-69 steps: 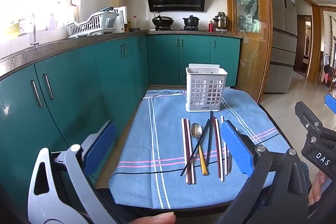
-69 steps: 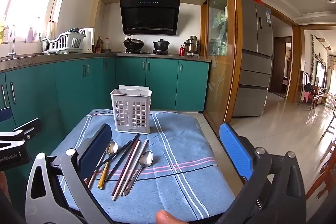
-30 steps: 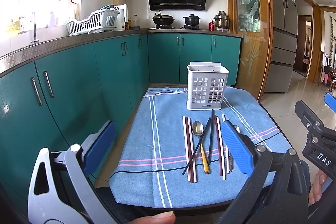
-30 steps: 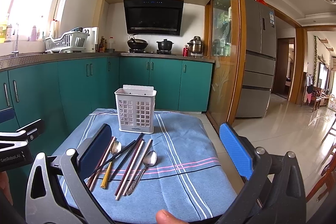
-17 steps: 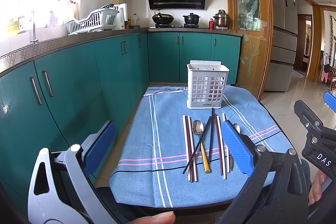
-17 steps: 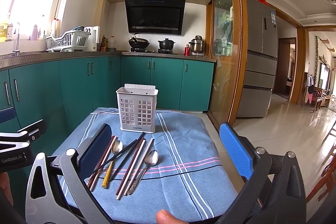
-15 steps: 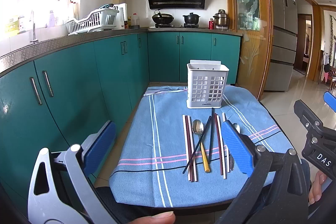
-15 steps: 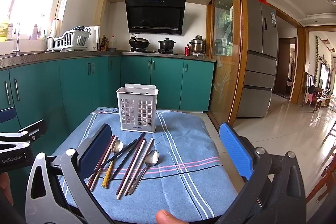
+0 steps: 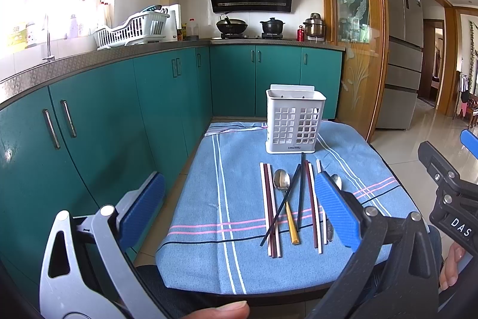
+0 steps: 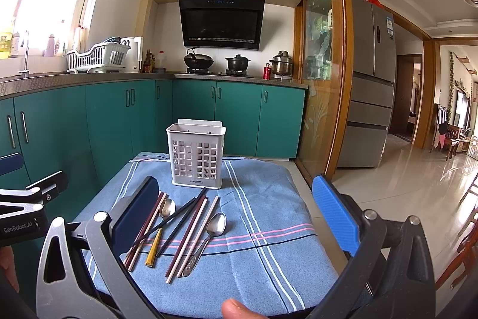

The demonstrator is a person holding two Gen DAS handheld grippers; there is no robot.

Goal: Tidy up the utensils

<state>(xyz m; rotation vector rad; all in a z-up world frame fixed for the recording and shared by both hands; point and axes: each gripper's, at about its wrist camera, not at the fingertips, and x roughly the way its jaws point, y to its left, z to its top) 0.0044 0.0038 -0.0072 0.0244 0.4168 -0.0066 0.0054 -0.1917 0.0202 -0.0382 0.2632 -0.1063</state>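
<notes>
A white slotted utensil holder (image 9: 294, 119) (image 10: 196, 154) stands empty at the far end of a small table under a blue striped cloth (image 9: 239, 199) (image 10: 263, 229). In front of it lie several chopsticks (image 9: 270, 208) (image 10: 186, 232), a gold-handled spoon (image 9: 282, 184) (image 10: 165, 210) and a silver spoon (image 10: 215, 224) (image 9: 336, 180). My left gripper (image 9: 239, 208) is open and empty, above the table's near left. My right gripper (image 10: 236, 214) is open and empty, above the near side, over the utensils.
Teal cabinets (image 9: 104, 115) run close along the table's left side and behind it. A counter holds a dish rack (image 9: 131, 29) and pots. A glass door (image 10: 319, 79) and a fridge (image 10: 370, 85) stand to the right, with tiled floor (image 10: 403, 178).
Both views have shifted only slightly; the holder sits a touch higher in the right wrist view. Both grippers stay open and empty. The utensils have not moved.
</notes>
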